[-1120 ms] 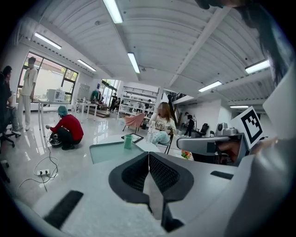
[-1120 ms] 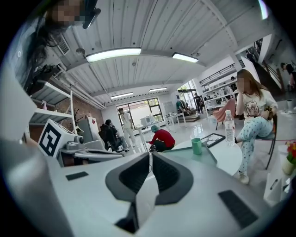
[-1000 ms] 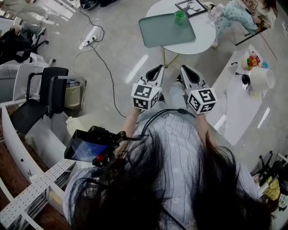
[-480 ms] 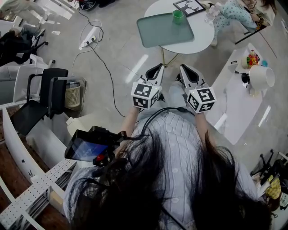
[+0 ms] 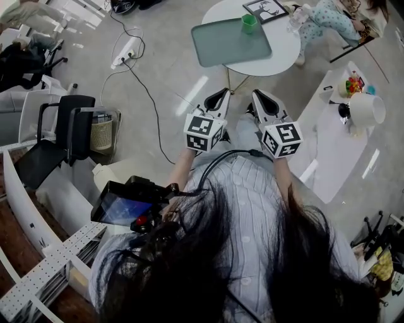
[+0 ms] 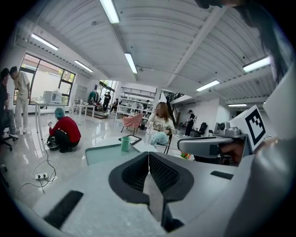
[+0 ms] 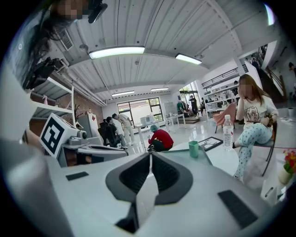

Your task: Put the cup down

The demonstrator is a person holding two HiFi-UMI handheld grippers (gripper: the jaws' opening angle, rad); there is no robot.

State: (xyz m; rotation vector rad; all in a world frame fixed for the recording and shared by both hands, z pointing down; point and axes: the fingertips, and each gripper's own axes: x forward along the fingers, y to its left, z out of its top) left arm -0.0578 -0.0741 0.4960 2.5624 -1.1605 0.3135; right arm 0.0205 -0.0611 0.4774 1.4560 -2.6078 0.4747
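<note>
**Head view.** Operator stands on the floor, both arms fwd. Left tool [image 5: 225,94] and right tool [image 5: 257,94] are held side by side at chest level, tips pointing toward a round surface [image 5: 287,53] ahead, well apart from it. Green cup [image 5: 250,23] stands upright at the far right corner of a grey-green tray [image 5: 221,47] lying on that surface. Beside the tray: a framed picture [image 5: 267,9] lying flat and a clear bottle [image 5: 297,19]. A seated person [image 5: 329,19] is at the far side. A black chair [image 5: 57,135] and a wastebasket [image 5: 101,134] are off to the left. A second white surface [image 5: 334,154] to the right carries a white pot [image 5: 368,108]. Neither tool is near the cup.

**Left gripper view.** Left tool's jaws are pressed together along their length, nothing between them. Cup is seen beyond the tips, upright on the tray, not touched. A person in red [image 6: 64,132] crouches on the floor at left. Right tool's body shows at the right edge.

**Right gripper view.** Right tool's jaws are pressed together, tips meeting, nothing pinched. Cup is visible past the tips to the right, upright on the tray; bottle and framed picture are just beside it. Left tool's marker cube shows at left.
</note>
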